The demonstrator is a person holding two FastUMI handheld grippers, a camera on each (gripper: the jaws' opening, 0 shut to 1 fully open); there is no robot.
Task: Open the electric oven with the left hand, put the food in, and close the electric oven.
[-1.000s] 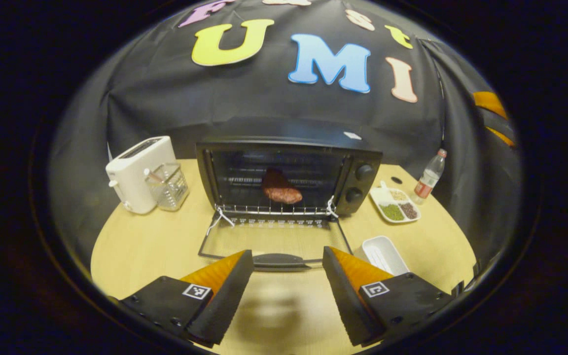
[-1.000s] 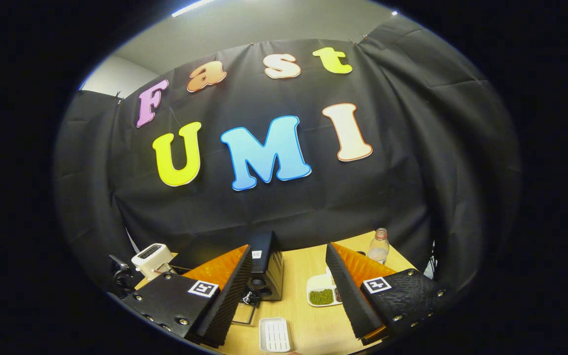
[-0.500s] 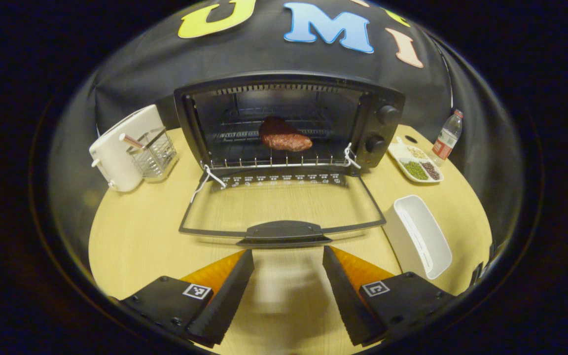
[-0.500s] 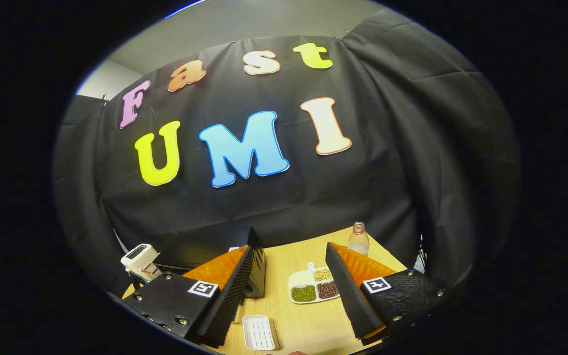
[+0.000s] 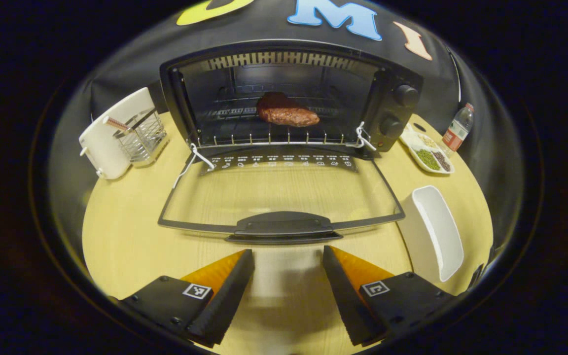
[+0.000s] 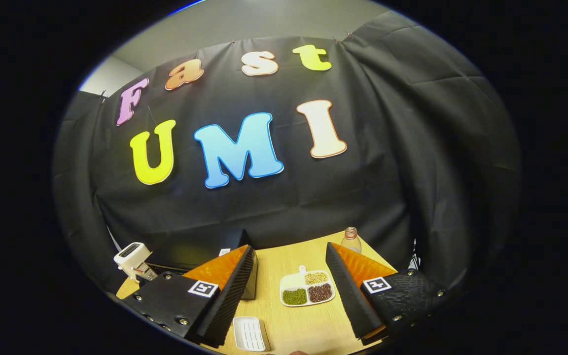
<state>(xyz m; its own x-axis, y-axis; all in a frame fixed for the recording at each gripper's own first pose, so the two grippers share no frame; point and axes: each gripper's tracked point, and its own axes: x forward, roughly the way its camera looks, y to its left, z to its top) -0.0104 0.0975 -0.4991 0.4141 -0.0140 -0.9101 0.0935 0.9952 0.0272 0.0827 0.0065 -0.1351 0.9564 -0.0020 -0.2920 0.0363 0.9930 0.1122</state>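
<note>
The electric oven (image 5: 289, 93) sits in the upper middle of the left gripper view, its glass door (image 5: 281, 192) dropped flat over the worktop (image 5: 121, 236). The food (image 5: 286, 114) already lies on the rack inside. The left hand-held gripper (image 5: 288, 256), spread wide and empty, faces the door handle (image 5: 284, 227), apparently to lift it shut. The right hand-held gripper (image 6: 290, 256), equally open and empty, hangs well back, out of the way.

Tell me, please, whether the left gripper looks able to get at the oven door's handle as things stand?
Probably yes: the left gripper is open and faces the door handle on the lowered oven door, with bare table between them.
</note>
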